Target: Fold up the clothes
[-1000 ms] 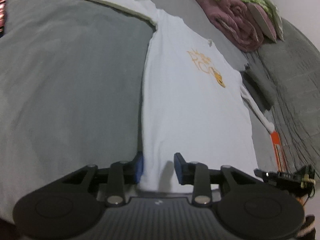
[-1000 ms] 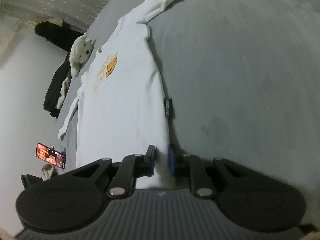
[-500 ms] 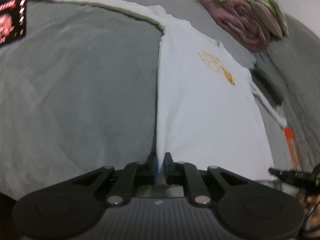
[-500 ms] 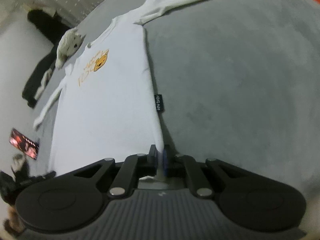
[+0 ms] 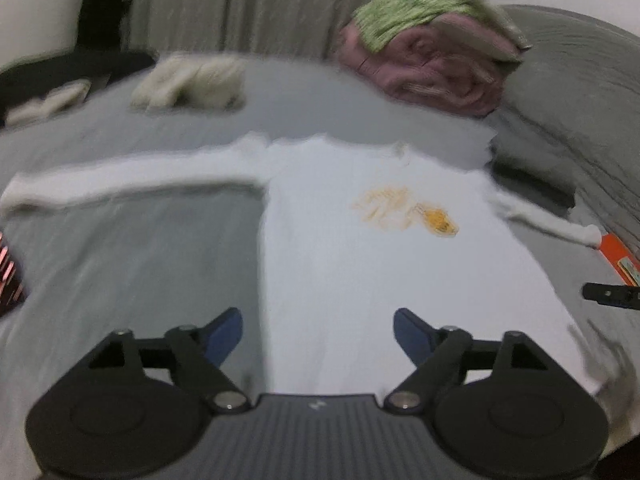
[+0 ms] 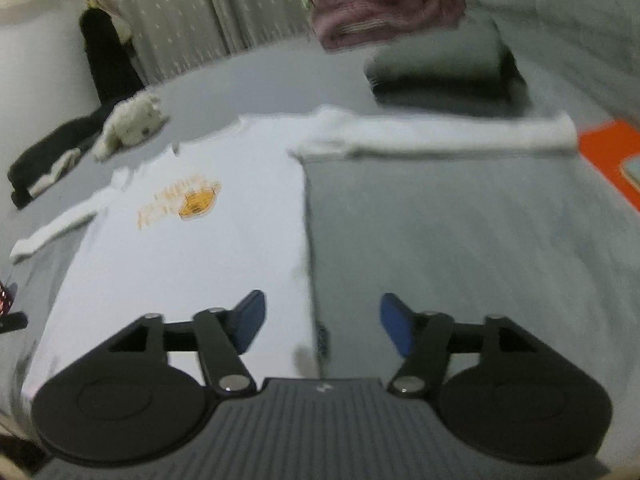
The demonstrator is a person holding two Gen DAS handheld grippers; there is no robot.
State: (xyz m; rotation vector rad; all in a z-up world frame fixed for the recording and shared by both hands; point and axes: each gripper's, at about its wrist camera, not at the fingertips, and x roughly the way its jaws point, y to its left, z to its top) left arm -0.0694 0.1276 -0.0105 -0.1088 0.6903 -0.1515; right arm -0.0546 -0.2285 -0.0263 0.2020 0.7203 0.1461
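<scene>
- Left hand-held gripper (image 5: 318, 330) spread wide and holding nothing, over the white shirt (image 5: 360, 264)'s left side edge.
- Right hand-held gripper (image 6: 322, 320) likewise spread, straddling the shirt's right edge.
- Shirt lies flat on the grey bed (image 6: 460, 232), sleeves outstretched; bare bedding on both sides.
- Beyond: plush toy (image 6: 132, 126), folded pink blanket (image 5: 432, 76), curtain (image 6: 208, 12).

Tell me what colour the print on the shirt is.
Orange and yellow print on a white shirt, clearest in the right wrist view.
</scene>
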